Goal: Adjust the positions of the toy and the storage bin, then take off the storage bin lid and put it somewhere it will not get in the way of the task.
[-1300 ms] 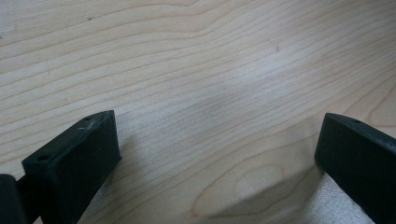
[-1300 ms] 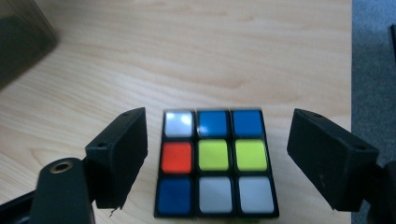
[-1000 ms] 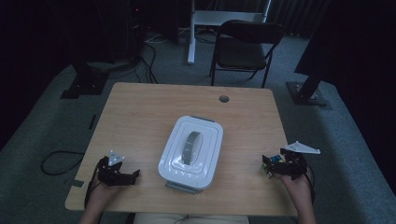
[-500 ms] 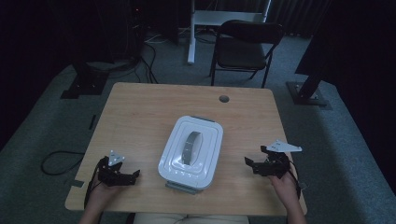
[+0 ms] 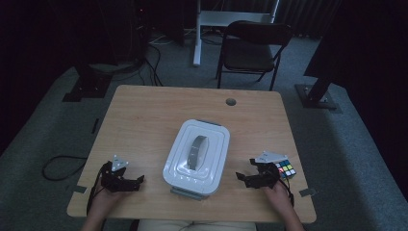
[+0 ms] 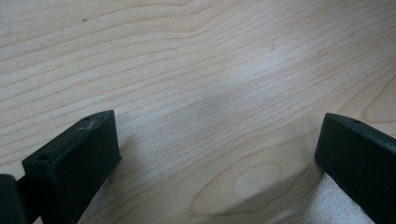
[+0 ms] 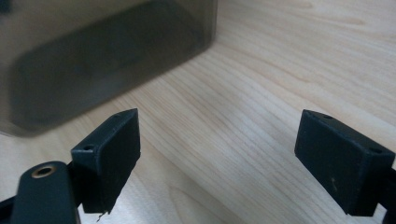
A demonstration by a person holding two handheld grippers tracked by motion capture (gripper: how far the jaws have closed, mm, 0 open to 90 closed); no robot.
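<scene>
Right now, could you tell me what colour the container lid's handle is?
Grey, on the white plastic container lid; the handle shows best in the high view.

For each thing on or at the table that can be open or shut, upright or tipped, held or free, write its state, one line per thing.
Container: lid on, handle lying flat, resting on the table, untouched.
Puzzle cube: lying free on the table beside the right gripper.
Left gripper: open, holding nothing.
Right gripper: open, holding nothing, pointing at the container.
Folding chair: unfolded, upright, nobody on it.
</scene>
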